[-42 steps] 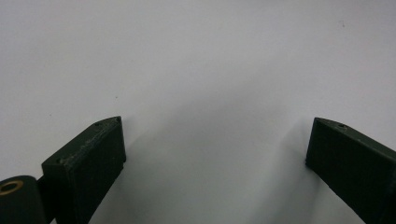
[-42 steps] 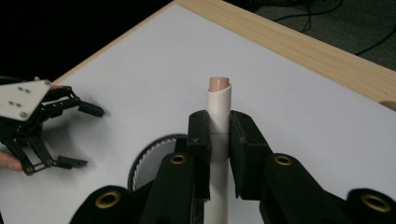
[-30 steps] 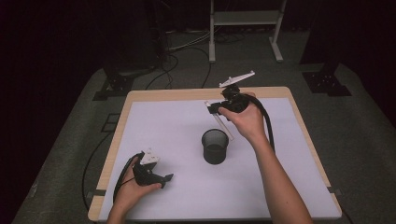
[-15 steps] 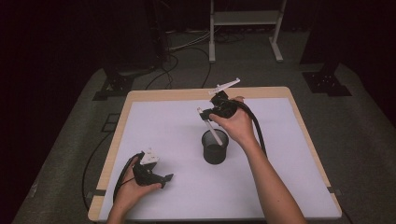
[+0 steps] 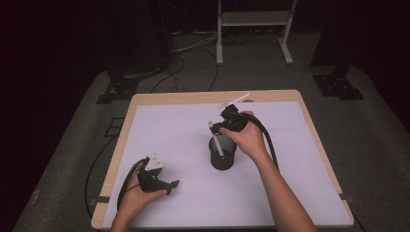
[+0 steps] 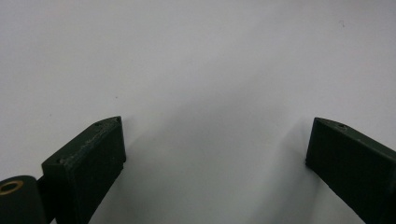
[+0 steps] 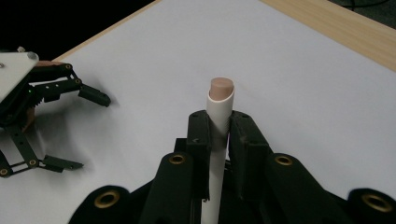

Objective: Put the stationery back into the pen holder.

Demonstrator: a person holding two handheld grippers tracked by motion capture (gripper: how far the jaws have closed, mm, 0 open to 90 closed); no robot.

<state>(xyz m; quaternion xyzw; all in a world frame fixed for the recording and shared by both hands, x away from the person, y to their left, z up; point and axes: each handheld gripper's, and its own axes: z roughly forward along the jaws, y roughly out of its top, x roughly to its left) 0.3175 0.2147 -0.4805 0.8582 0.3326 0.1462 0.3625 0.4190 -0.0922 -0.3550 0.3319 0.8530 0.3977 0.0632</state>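
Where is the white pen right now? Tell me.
The white pen is clamped in the right gripper, near the table's middle, its lower end inside the black cup.

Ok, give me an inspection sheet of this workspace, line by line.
Surface: white sheet on a wood-edged table.
Job's things: black cup upright mid-table; white pen, lower end at the cup's mouth.
Clutter: nothing seen.
Grippers: right gripper shut on the pen above the cup; left gripper open, low over the sheet, holding nothing.
Cables: one trails from each gripper; more on the floor.
Surroundings: dark room, white stand behind.
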